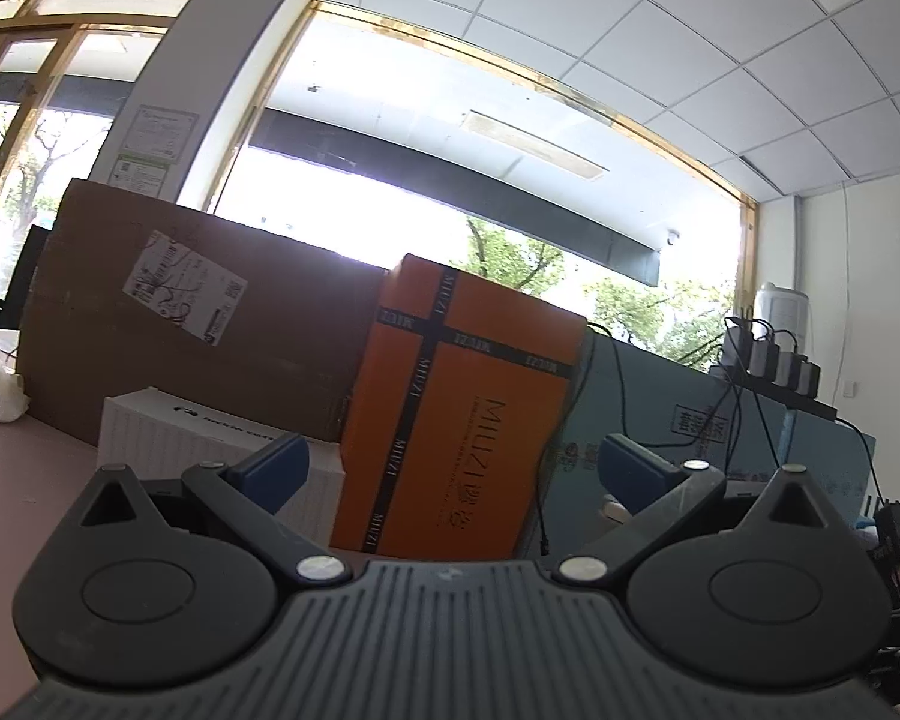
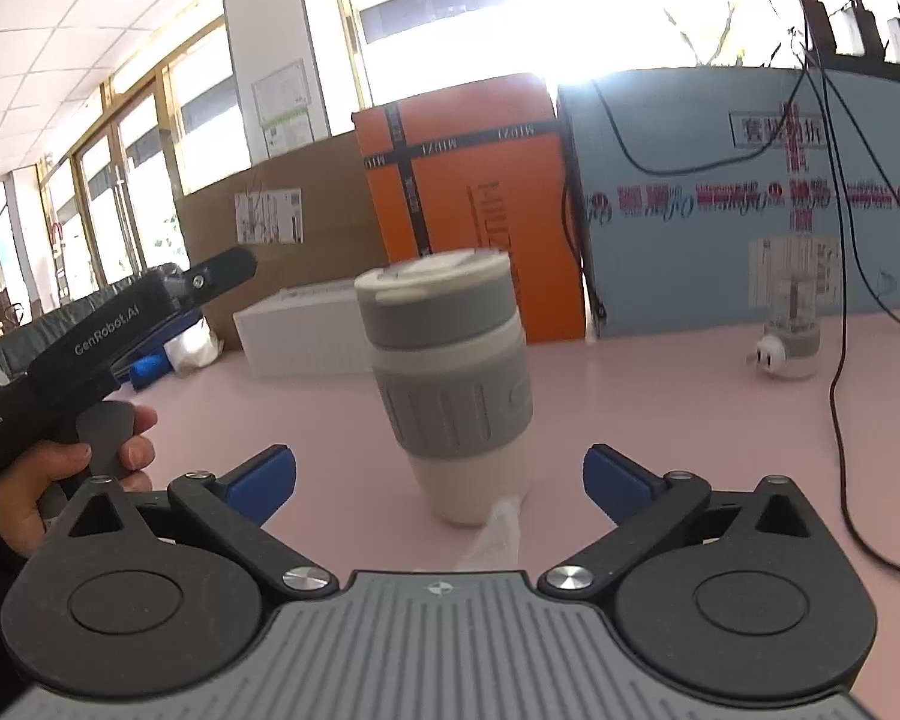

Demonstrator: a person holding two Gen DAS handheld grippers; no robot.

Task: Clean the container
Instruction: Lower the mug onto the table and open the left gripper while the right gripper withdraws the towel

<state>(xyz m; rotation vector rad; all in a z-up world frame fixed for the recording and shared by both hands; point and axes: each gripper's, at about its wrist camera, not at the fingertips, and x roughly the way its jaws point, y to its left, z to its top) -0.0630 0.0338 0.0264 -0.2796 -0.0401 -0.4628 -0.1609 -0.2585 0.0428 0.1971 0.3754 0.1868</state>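
The cup (image 2: 450, 384) stands on the pink table (image 2: 660, 420), straight ahead of my right claw (image 2: 439, 483) and just past its fingertips. It is a white tumbler with a grey ribbed sleeve around the middle and a grey and white lid, which is closed on top. In the picture it appears a little tilted and blurred. A crumpled white wipe (image 2: 498, 531) lies on the table between the claw and the foot of the cup, and it seems to touch the cup's base. My right claw is opened wide, its blue pads (image 2: 267, 477) stand far to each side of the cup, and nothing is held between them.

To the left of this claw I see my left claw's black body (image 2: 120, 330) with a hand (image 2: 48, 480) around its handle. In its own view the left claw (image 1: 450, 474) is also fully spread and holds nothing. It points nearly level, above the table, at an orange box (image 1: 456, 420) directly ahead.

Behind the cup are a white box (image 2: 306, 330) to the left, the orange box in the middle, and a light blue board (image 2: 750, 210) to the right. A big brown cardboard box (image 2: 306, 222) is further left. Far to the right of the cup, a small clear jar (image 2: 792, 330) stands near the blue board, and black cables (image 2: 840, 300) hang down there.
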